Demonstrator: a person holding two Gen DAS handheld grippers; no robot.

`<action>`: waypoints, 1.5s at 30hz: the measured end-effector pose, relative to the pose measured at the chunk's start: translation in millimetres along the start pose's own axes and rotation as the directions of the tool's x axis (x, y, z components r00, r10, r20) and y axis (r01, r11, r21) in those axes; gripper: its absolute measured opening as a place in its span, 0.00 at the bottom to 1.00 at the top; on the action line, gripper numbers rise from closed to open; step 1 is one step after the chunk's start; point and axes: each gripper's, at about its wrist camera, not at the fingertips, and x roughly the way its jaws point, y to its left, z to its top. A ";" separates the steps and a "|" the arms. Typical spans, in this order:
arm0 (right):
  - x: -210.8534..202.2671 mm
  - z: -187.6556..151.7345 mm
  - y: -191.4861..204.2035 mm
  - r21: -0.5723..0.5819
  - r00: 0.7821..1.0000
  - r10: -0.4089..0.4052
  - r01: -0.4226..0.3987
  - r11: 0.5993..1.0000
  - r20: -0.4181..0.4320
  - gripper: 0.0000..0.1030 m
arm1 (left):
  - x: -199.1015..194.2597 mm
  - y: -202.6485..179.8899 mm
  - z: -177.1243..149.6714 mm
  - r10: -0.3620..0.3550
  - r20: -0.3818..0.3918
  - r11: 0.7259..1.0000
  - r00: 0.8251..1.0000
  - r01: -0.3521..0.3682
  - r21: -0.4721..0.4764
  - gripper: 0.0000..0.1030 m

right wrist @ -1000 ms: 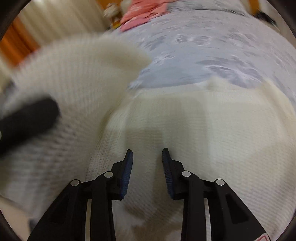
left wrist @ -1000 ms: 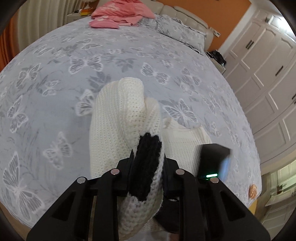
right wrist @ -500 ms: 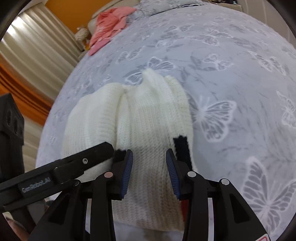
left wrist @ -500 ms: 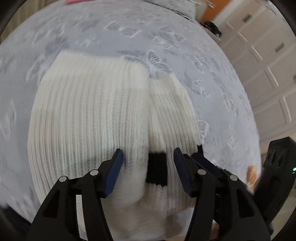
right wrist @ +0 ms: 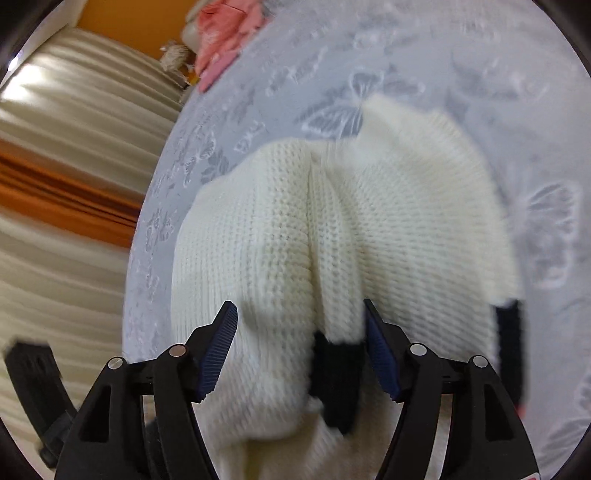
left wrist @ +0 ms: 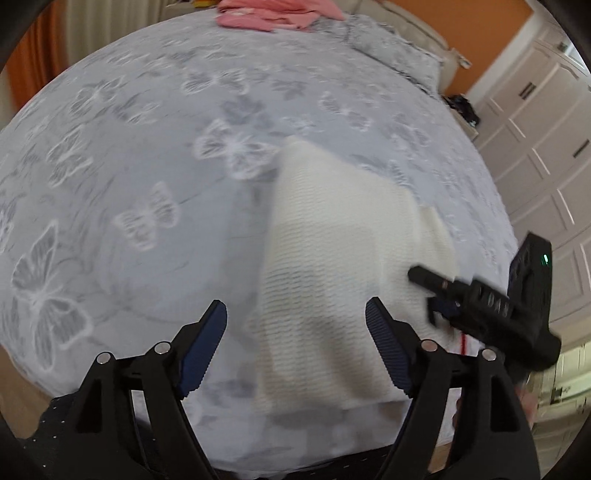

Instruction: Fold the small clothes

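A cream knitted sweater point(left wrist: 332, 266) lies folded on the grey butterfly bedspread point(left wrist: 140, 155). In the right wrist view the sweater point(right wrist: 280, 229) fills the middle, its sleeves laid over the body, with one black cuff point(right wrist: 334, 376) near the front and another black cuff point(right wrist: 509, 347) at the right. My left gripper point(left wrist: 295, 310) hovers over the sweater's left edge; its jaws are opening and press on nothing. My right gripper point(right wrist: 300, 308) is over the sweater's near end, jaws opening, pads clear of the knit. The right gripper point(left wrist: 480, 306) also shows in the left wrist view.
Pink clothes point(left wrist: 273, 14) lie at the far end of the bed beside a grey pillow point(left wrist: 391, 48). White wardrobe doors point(left wrist: 546, 155) stand to the right. Beige and orange curtains point(right wrist: 59, 155) hang past the bed's left side. The left gripper's body point(right wrist: 29, 380) shows low left.
The left gripper let go of the black-cuffed sleeve, opened wide and drew off to the sweater's left side. The right gripper's jaws widened. The sleeve now lies on the sweater.
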 end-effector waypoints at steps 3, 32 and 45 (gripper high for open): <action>8.9 0.8 21.5 -0.053 1.000 -0.010 0.010 0.999 -0.014 0.23 | 0.2 11.6 -4.0 0.003 -0.011 1.000 1.000 -0.003 -0.003 0.73; -64.7 -71.0 -28.1 -0.079 0.991 -0.136 0.137 0.987 0.013 0.22 | 68.3 -36.9 -24.2 -0.133 -0.186 0.991 0.974 0.129 -0.031 0.85; -92.8 -59.6 -55.3 -0.055 0.980 -0.164 0.171 0.984 0.117 0.40 | 81.3 -40.3 -18.3 -0.079 -0.188 0.997 0.979 0.079 -0.008 0.87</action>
